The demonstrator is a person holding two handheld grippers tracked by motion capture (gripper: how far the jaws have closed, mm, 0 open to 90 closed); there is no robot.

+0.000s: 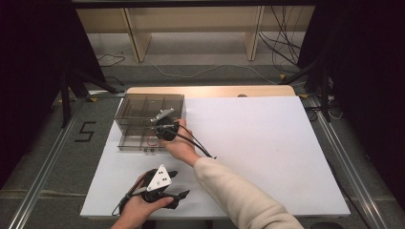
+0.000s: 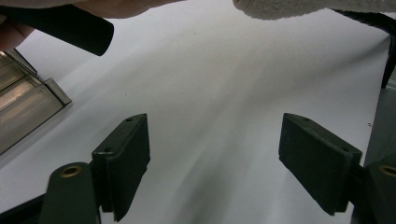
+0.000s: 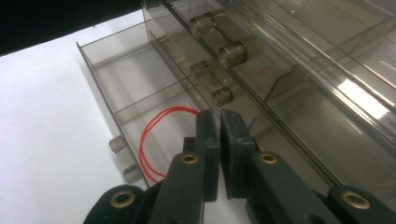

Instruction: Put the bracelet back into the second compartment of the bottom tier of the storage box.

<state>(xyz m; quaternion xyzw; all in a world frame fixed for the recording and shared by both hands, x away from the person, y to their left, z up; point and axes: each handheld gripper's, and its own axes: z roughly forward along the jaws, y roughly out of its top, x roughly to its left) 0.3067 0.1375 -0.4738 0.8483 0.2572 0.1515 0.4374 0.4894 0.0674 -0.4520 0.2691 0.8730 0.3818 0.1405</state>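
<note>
Right gripper [image 3: 219,122] over the pulled-out drawer [image 3: 140,88] of the clear drawer box [image 1: 143,102], jaws nearly closed, nothing between them. Red rubber band [image 3: 156,135] lying loose inside the drawer's near compartment, just beside the jaw tips. Left gripper [image 2: 215,154] low near the front edge of the white bench [image 1: 267,143], jaws wide open and empty, well apart from the box.
</note>
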